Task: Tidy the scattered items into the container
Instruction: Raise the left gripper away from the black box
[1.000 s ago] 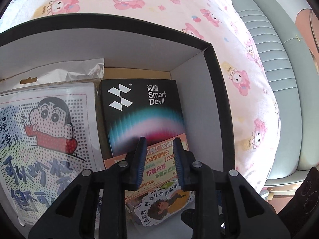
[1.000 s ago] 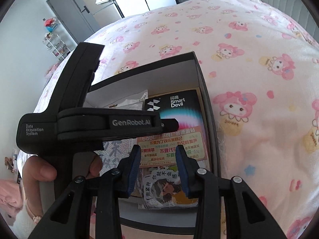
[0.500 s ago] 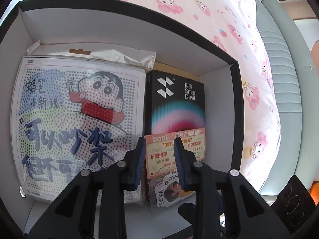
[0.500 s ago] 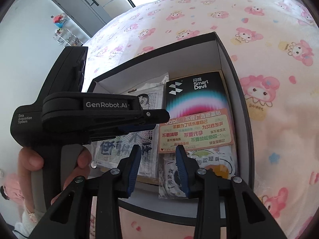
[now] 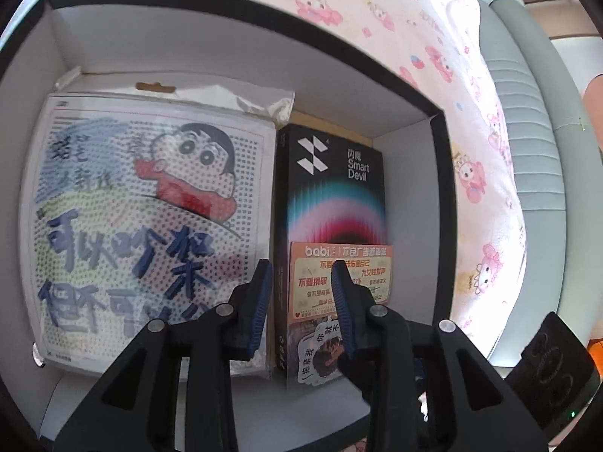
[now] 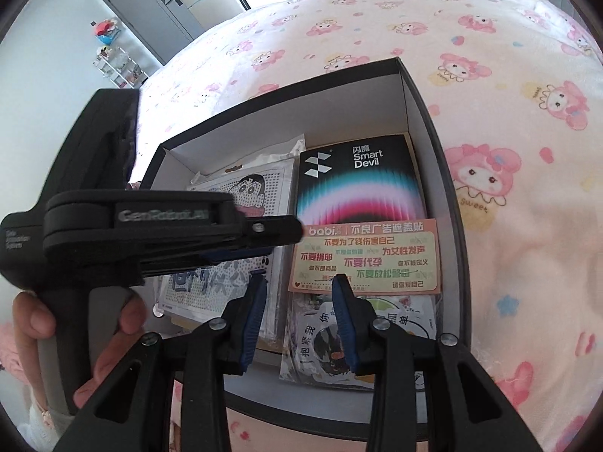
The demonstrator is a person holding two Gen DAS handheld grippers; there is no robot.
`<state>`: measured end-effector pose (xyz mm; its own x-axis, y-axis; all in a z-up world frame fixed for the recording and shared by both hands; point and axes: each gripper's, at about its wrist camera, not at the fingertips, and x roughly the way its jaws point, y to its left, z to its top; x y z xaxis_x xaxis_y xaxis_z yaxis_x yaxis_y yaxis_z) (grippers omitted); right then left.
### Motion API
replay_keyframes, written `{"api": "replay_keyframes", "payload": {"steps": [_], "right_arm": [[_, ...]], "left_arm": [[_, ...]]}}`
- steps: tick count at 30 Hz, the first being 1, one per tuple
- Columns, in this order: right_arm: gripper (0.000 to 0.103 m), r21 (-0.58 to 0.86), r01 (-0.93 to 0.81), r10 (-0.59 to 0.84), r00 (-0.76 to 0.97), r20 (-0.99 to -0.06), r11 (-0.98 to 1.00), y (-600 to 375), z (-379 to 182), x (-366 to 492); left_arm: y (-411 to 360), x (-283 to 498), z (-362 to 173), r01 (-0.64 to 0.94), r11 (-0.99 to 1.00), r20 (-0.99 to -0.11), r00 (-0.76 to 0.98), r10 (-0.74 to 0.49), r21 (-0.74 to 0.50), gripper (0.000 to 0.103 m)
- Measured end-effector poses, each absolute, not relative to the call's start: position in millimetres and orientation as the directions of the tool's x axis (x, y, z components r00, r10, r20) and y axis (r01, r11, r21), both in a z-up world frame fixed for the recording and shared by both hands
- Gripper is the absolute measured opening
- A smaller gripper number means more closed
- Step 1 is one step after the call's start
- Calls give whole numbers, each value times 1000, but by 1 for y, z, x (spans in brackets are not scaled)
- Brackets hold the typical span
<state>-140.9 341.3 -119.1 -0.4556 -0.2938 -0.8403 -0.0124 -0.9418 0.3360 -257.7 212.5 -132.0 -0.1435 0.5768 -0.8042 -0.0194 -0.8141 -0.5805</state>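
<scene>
A black-rimmed white box (image 5: 241, 56) (image 6: 407, 98) sits on the bed. Inside lie a bagged cartoon bead sheet (image 5: 150, 203) (image 6: 260, 184) on the left and a black Smart Devil box (image 5: 331, 188) (image 6: 358, 177) on the right. An orange babi sticker card (image 5: 361, 260) (image 6: 373, 256) and white cartoon stickers (image 5: 320, 354) (image 6: 316, 342) lie on its near end. My left gripper (image 5: 301, 275) hovers open and empty above the items; its body also shows in the right wrist view (image 6: 124, 226). My right gripper (image 6: 299, 286) is open and empty above the box's near side.
The box rests on a pink cartoon-print bedsheet (image 6: 508, 132) (image 5: 471, 150). A grey-green padded headboard (image 5: 527, 105) runs along the right. A black device (image 5: 546, 369) lies at the lower right. A grey door (image 6: 158, 7) and a shelf (image 6: 113, 60) stand far behind.
The left gripper has pulled back and up from the box, bringing the whole bead sheet into view. The right gripper has drawn closer over the box. Both stay open.
</scene>
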Motion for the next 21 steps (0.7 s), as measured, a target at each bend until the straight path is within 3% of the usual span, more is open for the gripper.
{"api": "replay_keyframes", "payload": {"steps": [5,11,21], "right_arm": [[32,242,22,-213,-553,-805,-970,338,-96,-133],[32,237,140,-274,-537,-798,-962,296,-72,-130],[33,155,268,-283,-548,-787,-951,218,-17,-66]], "left_arm": [[173,-222,-101,-63,-860,-826,-253,504,-506,34],[160,-182,-73,-147,-886,-824,-327,462,-439,34],[102,-109,-31,-157,-919,-798,-457,393,-362,44]]}}
